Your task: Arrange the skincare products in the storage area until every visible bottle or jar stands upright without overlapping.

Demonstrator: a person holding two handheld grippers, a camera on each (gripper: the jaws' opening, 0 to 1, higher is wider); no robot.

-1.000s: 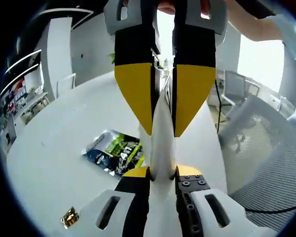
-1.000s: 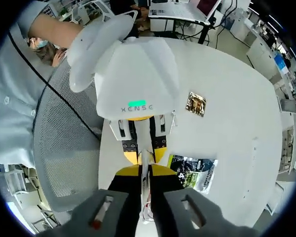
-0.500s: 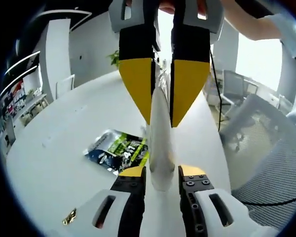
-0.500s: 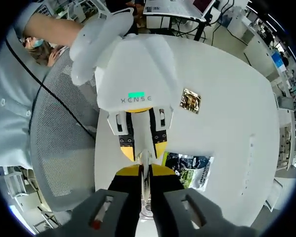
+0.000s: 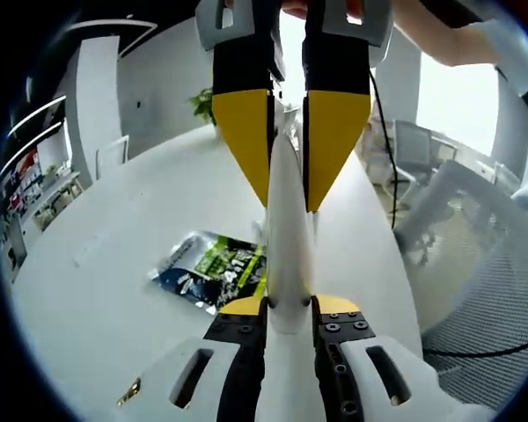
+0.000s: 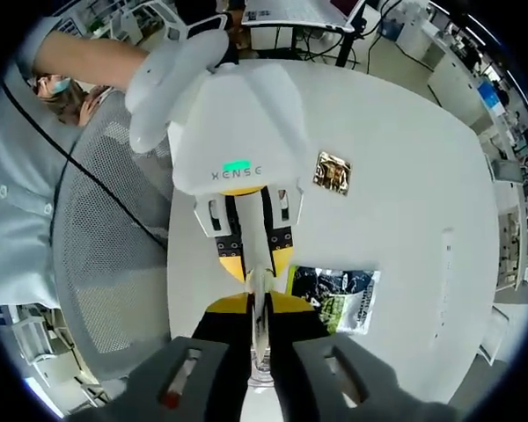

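Note:
A white squeeze tube (image 5: pixel 287 251) is held edge-on in the air between both grippers, above a round white table (image 5: pixel 114 220). My left gripper (image 5: pixel 286 306) is shut on its near end, with the yellow pads pressed to both sides. The right gripper (image 5: pixel 289 204) comes down from the top and is shut on the far part of the tube. In the right gripper view the tube (image 6: pixel 259 287) is a thin white strip running from my right gripper (image 6: pixel 257 303) up into the left gripper (image 6: pixel 258 271).
A green and black sachet (image 5: pixel 213 268) lies flat on the table below the tube, also seen as the sachet (image 6: pixel 336 299). A small gold packet (image 6: pixel 333 171) lies farther off. A grey mesh chair (image 6: pixel 106 264) stands at the table's edge, with a person's sleeve (image 6: pixel 18 185) beside it.
The left jaws stood slightly apart around the tube half a second ago and now press on it. The right gripper's fingertips sit a little farther up the tube.

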